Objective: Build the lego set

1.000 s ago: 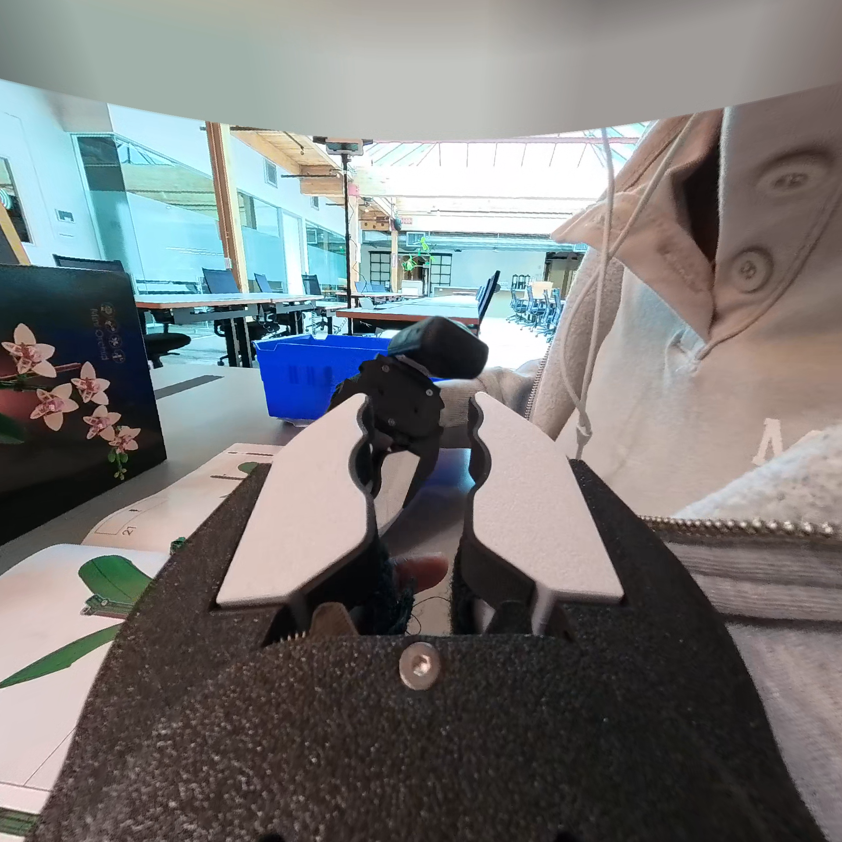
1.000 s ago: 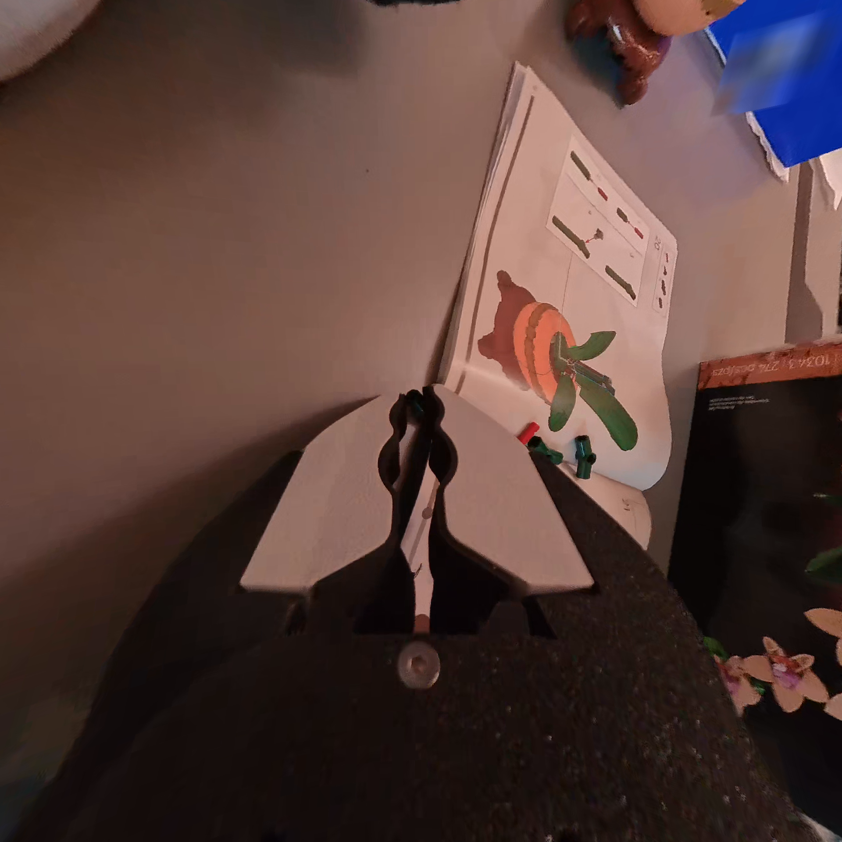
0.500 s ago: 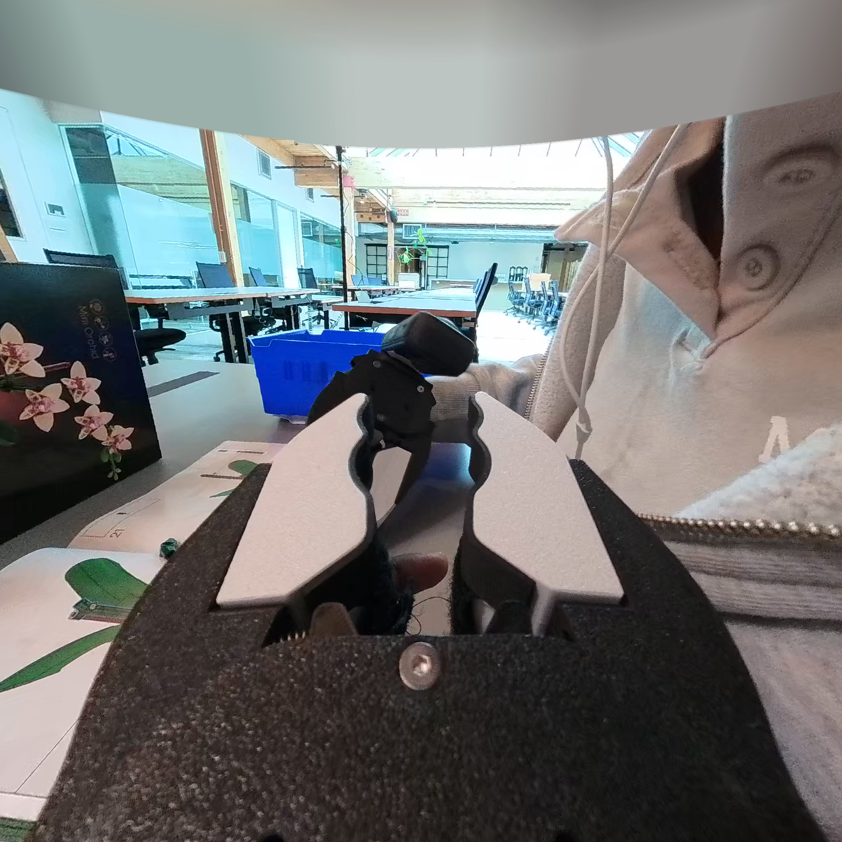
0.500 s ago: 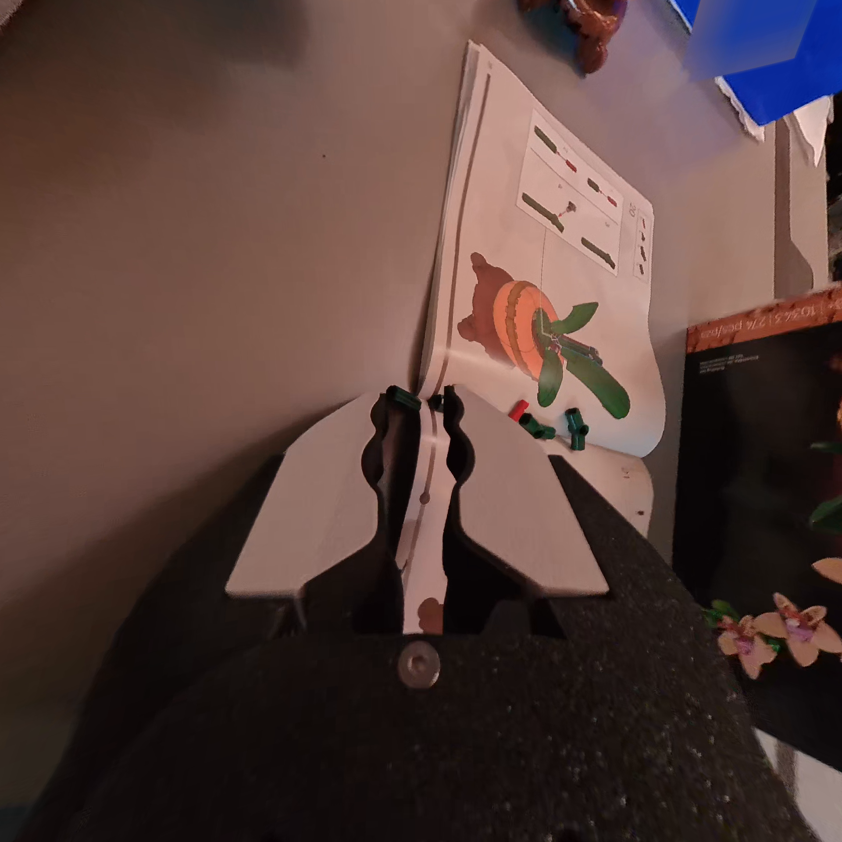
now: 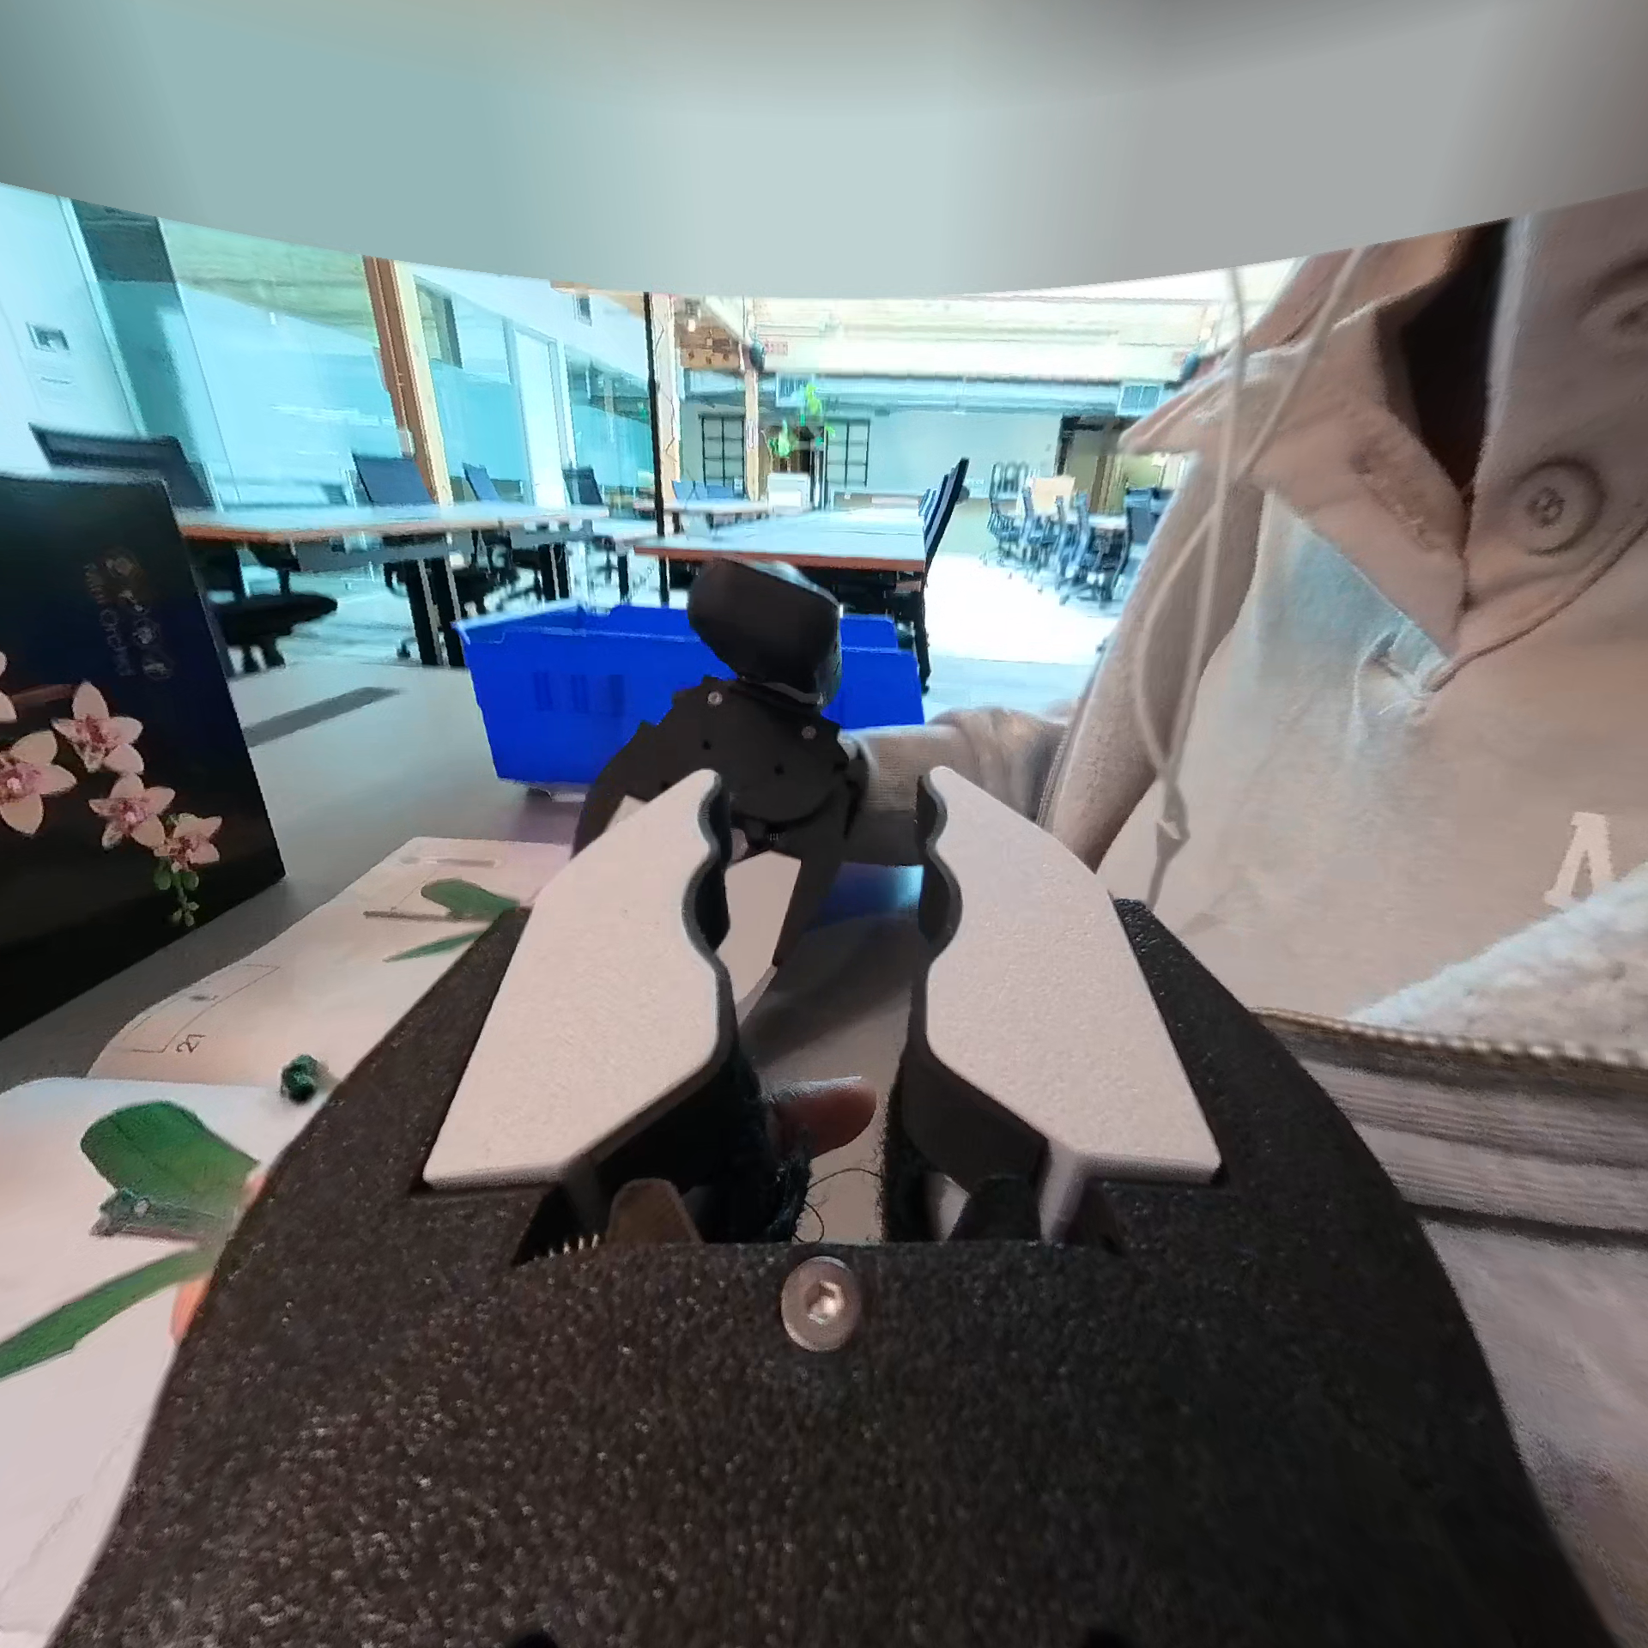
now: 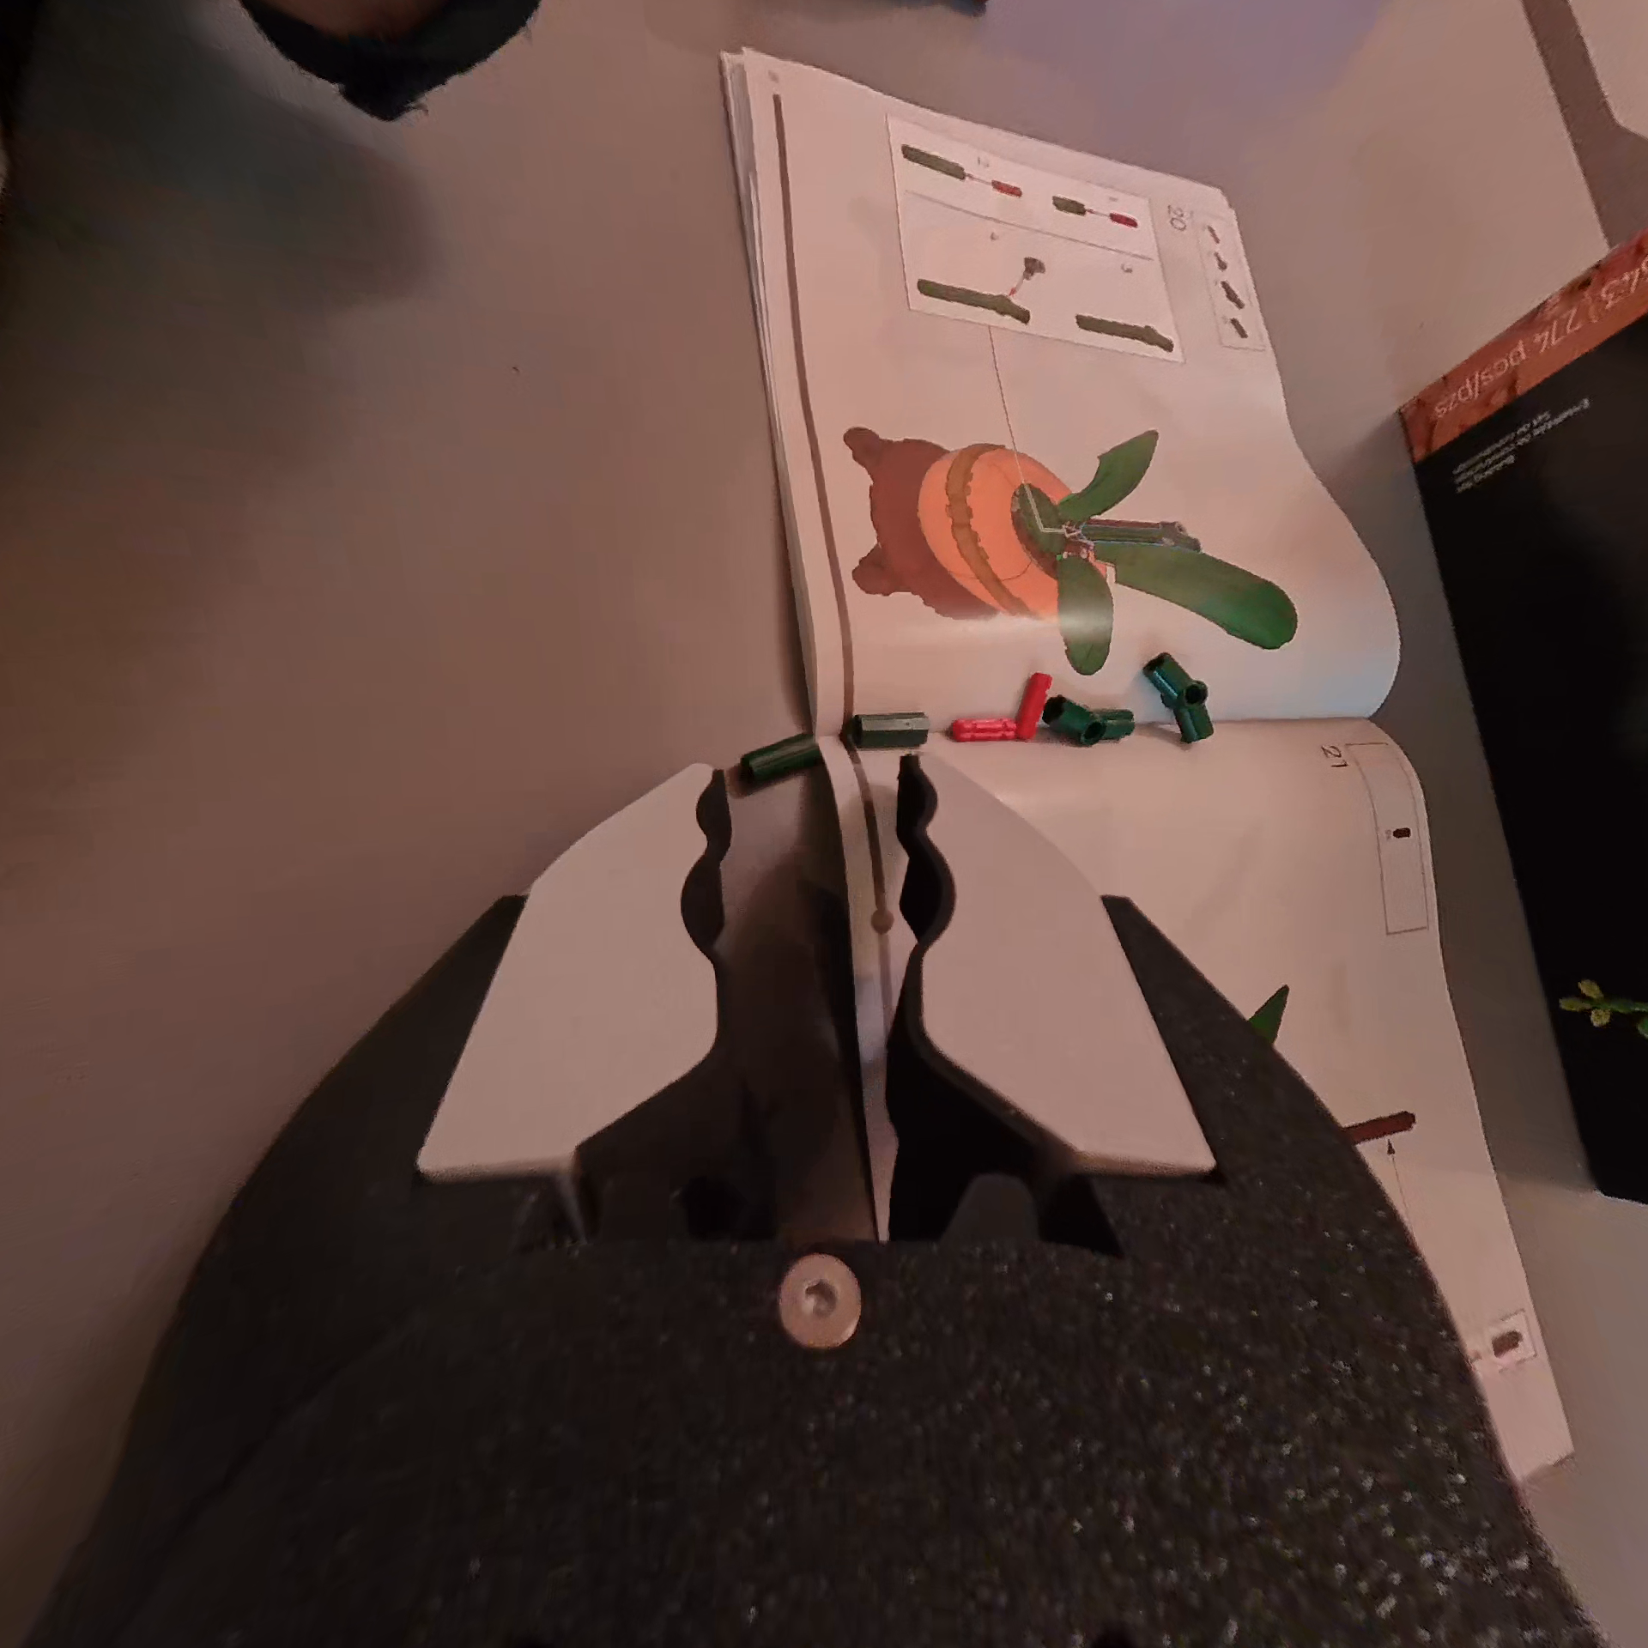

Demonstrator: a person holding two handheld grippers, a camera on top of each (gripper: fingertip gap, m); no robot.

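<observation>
Office desks and blue bin (image 5: 624, 704) only in left view; left gripper (image 5: 816, 856) wide, empty. Right view: right gripper (image 6: 811, 794) wide, empty, over manual (image 6: 1025, 553); green pieces (image 6: 887, 729) at its fold.

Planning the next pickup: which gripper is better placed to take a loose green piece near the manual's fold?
Right. The right gripper is open, its tips just short of the green piece by the manual. The left gripper, also open, points toward the person's torso.
</observation>
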